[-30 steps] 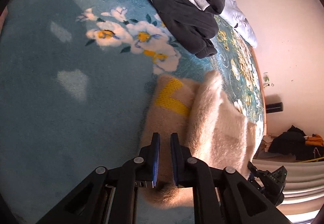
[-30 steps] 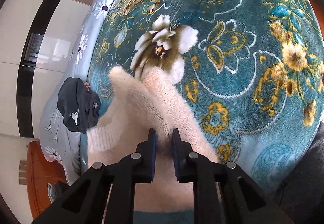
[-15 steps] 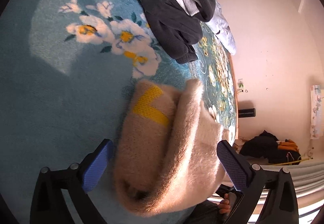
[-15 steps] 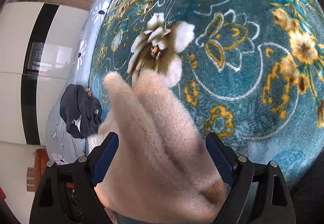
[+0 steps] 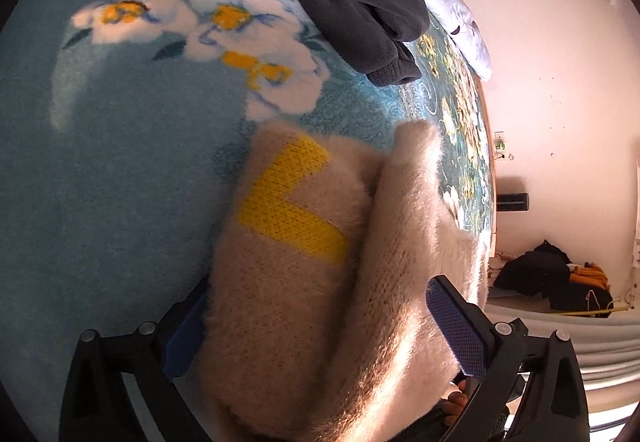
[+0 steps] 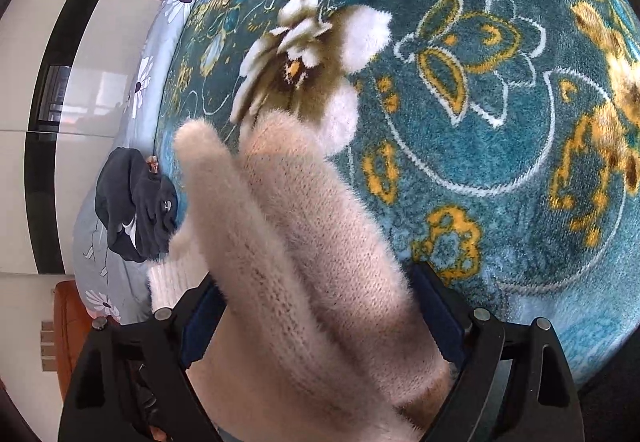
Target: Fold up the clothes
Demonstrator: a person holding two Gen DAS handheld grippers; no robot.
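The fuzzy beige sweater is lying folded on the blanket at lower centre of both views. Each hand-held gripper, left and right, is straddling it wide open, gripping nothing. It is looking soft, light and floppy; pinching through all layers at a folded edge is likely holding best.

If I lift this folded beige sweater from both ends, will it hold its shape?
Probably not: the beige sweater looks soft and thick, so its middle would likely sag. The fuzzy knit should grip rather than slip. Its loosely stacked folds may spring open.
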